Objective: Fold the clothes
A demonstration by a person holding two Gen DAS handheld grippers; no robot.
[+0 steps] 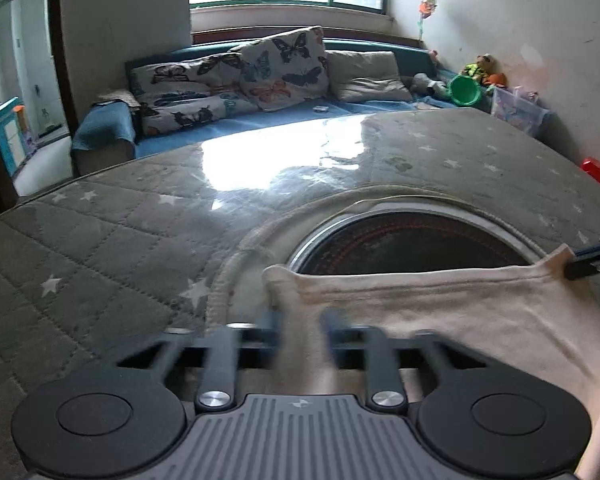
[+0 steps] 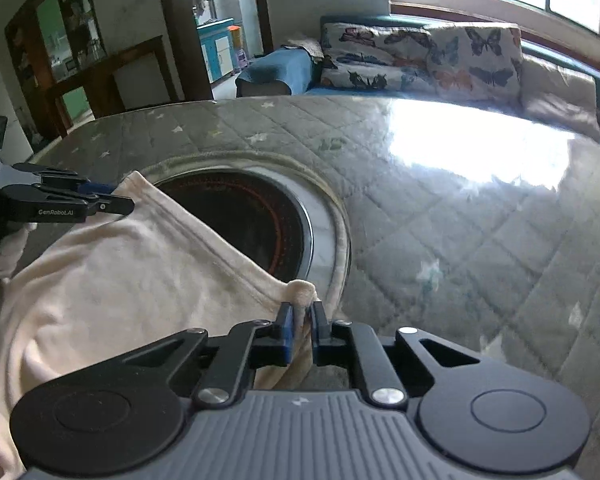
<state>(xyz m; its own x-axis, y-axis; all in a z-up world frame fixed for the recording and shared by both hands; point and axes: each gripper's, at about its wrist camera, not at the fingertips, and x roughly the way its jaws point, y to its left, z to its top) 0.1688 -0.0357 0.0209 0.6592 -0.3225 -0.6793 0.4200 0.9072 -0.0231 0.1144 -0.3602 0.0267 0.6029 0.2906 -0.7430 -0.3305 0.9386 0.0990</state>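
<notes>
A grey quilted table cover with pale stars (image 1: 100, 232) under a glossy clear sheet fills most of both views, bright window glare lying across its far half. Behind it runs a blue-covered sofa (image 1: 112, 128) with butterfly-print cushions (image 1: 284, 68) and a plain beige cushion (image 1: 364, 76). Set into the table is a round dark cooktop with a metal rim and faint reddish rings (image 1: 412, 244), bordered by the cover's raised, piped edge.

The cream cotton garment (image 1: 440, 320) hangs stretched between the two grippers above the near side of that cooktop, its stitched hem edge drawn fairly taut across the top and the rest draping down toward the person. In the right wrist view the same cloth (image 2: 120, 272) slopes from the upper left down to the centre.

The left gripper (image 1: 300, 320) has its blue-padded fingers closed in on one corner of the cloth; its tips are motion-blurred in its own view, so the exact grip is hard to judge there, but the right wrist view shows it (image 2: 116, 198) nipping the fabric's corner. The right gripper (image 2: 302, 316) pinches the other corner, a small knob of fabric bunching up just above its pressed-together pads, and it appears at the edge of the left view (image 1: 580, 264) clamped on that corner.

A green plastic bowl (image 1: 466, 90) sits at the sofa's far end.
</notes>
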